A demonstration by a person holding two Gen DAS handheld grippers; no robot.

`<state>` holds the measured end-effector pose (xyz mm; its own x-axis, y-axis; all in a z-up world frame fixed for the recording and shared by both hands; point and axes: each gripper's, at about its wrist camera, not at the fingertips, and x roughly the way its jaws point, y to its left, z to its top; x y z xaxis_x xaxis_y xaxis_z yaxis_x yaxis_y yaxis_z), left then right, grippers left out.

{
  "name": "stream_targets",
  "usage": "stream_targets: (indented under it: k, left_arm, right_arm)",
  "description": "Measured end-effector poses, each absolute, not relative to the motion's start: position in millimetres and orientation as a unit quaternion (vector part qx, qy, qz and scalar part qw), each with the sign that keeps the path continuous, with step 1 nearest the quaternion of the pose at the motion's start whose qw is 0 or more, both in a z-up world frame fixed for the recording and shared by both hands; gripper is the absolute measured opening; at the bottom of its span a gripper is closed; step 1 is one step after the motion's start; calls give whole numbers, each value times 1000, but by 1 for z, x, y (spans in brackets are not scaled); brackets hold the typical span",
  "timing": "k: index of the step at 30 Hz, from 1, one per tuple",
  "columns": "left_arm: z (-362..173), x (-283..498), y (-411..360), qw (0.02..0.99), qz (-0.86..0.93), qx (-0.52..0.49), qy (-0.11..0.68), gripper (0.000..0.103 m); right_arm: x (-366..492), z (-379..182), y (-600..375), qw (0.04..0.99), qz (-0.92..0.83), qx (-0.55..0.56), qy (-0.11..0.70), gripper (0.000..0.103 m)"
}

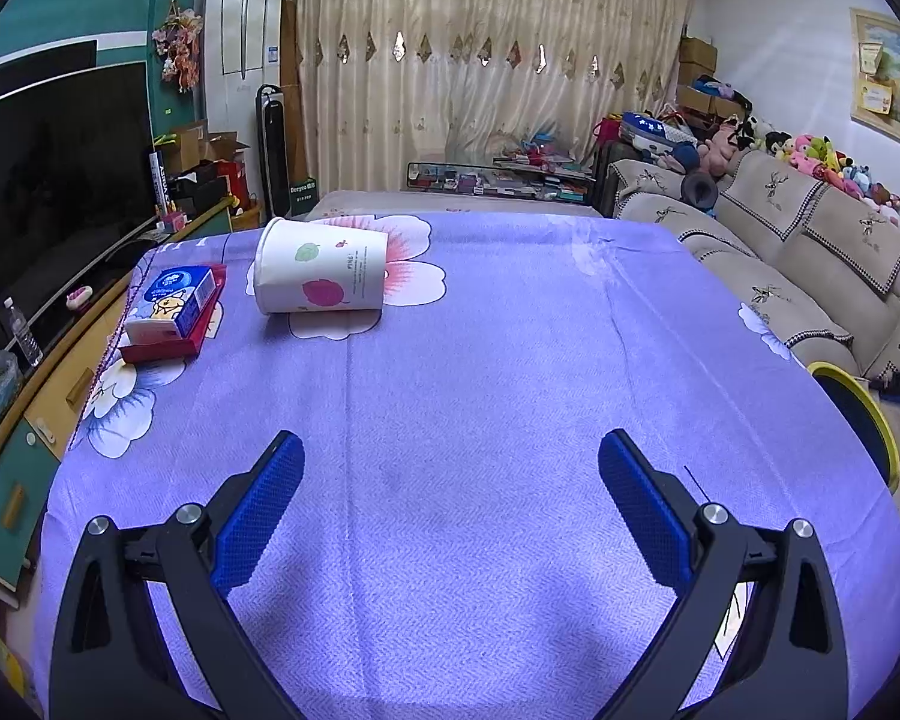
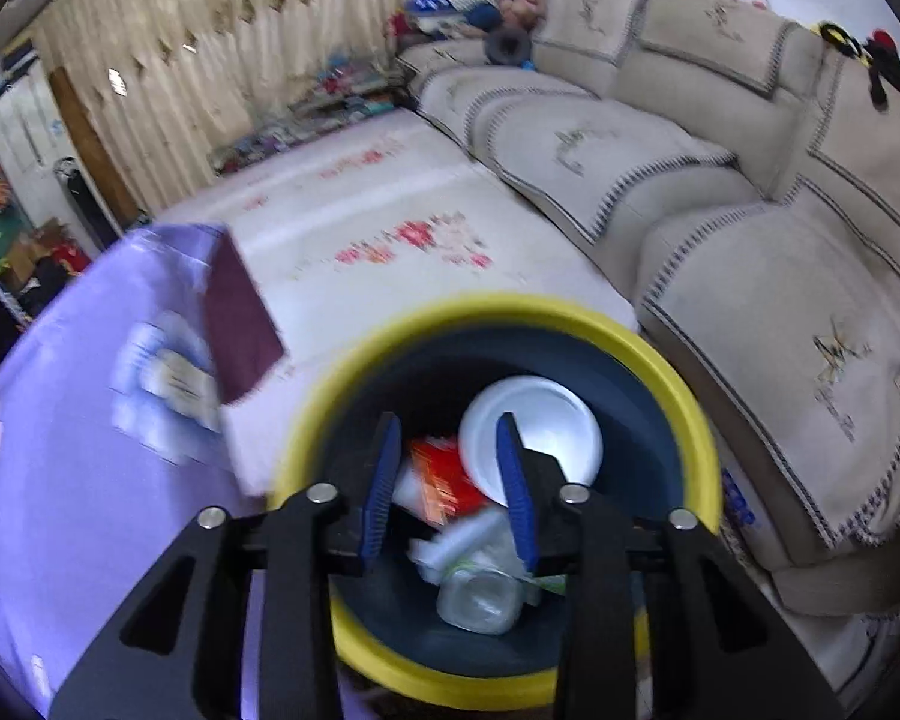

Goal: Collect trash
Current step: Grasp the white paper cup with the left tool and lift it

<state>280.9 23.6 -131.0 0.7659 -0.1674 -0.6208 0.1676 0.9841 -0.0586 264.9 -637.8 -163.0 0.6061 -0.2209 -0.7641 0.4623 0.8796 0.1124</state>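
The left tool (image 1: 450, 462) is wide open and holds nothing. It hangs over the purple worktop (image 1: 480, 372). Far ahead of it, to its left, a paper cup (image 1: 321, 273) lies on its side. A blue box (image 1: 180, 294) on a red box (image 1: 168, 342) sits further left.

The right tool (image 2: 450, 450) is partly open, with nothing between its fingers. Right under it is the yellow-rimmed bin (image 2: 684, 396). Inside the bin are a white bowl (image 2: 534, 426), an orange wrapper (image 2: 441, 480) and a clear bottle (image 2: 480, 600).
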Motion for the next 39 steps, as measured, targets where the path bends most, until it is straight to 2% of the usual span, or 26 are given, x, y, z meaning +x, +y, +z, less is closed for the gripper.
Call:
stream_targets:
  k: [6,11,17,20,29,39]
  left_arm:
    - [-131,281,23,939,-90,1,331,97]
    - [-133,282,23,938,-91,-4,335,97]
    - [-135,295,33,920,-101,-39,377,98]
    - [-130,315,39,915,-89,-21,393,97]
    - [-111,395,65,922,-55,14,383,98]
    - [-126,452,65,915,-34,21,402,98]
  right_arm:
    - [301,-113,-562,923,-120,124,345,49]
    - [324,-107,-504,937,-84,86,329,53]
    - [335,-136,-468,931,-53,36,360,53]
    - [335,-139,-464,930,-43,33,365,53]
    - [341,-149,-457,922,-33,29,384,55]
    - [343,-152,-460,920,-34,36,388,57]
